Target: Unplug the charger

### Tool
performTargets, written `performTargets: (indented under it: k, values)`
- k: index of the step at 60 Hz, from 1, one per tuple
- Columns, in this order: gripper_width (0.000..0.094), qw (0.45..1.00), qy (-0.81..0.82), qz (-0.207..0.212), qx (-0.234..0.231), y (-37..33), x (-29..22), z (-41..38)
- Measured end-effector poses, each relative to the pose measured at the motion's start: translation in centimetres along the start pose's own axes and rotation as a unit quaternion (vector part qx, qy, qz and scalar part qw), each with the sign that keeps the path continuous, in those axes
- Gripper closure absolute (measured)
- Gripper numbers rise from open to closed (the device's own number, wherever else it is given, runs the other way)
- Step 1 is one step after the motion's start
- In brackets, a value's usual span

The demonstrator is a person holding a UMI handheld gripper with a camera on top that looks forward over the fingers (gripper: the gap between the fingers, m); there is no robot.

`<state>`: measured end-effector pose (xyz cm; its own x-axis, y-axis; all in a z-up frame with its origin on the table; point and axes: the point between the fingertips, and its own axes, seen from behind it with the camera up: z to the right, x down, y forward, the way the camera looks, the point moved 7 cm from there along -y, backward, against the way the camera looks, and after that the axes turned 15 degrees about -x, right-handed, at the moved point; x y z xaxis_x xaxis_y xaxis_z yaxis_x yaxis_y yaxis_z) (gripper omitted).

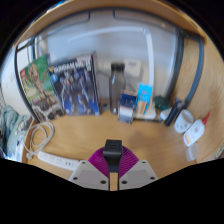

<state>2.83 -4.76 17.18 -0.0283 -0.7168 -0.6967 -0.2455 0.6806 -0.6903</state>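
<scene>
My gripper (113, 170) is shut on a small black charger (114, 150). The charger sticks up from between the magenta pads (97, 161), its narrow lower part pinched between them. It is held above the wooden desk (100, 130), apart from the white power strip (50, 154), which lies to the left of the fingers. I see no cable running from the charger to the strip.
A coil of white cable (38, 135) lies by the strip. Two picture books (75, 85) lean at the back left. A clear bottle (118, 80), a blue item (145, 94) and white adapters (186, 124) stand at the back right.
</scene>
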Motion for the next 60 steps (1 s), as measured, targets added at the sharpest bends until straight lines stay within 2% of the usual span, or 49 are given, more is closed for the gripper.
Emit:
performTargets:
  k: [11,23,33,40,47,50,51,58,59,60]
  values:
    - [0.0843,0.994,0.027,-0.107,-0.023,5.1,6.7,0.8]
    - [0.0835,0.984,0.029,-0.173,-0.034,7.7,10.0,1.2]
    - [0.0728,0.983,0.047,-0.169,-0.045,8.5,9.5,1.4]
    - [0.0682,0.987,0.019,-0.158,-0.031,9.0,9.1,1.8]
    - [0.0595,0.988,0.008,-0.148,-0.032,9.0,8.7,1.5]
    - [0.0501,0.990,0.013,-0.138,-0.031,8.3,8.2,1.3]
    - [0.0422,0.991,0.016,-0.132,-0.032,8.0,7.9,1.1]
    - [0.0263,0.996,0.024,-0.073,-0.042,4.5,4.9,-0.3]
    - [0.0191,0.997,0.022,-0.064,-0.043,3.9,4.5,-0.5]
    - [0.0216,0.997,0.021,-0.053,-0.043,3.2,4.0,-0.7]
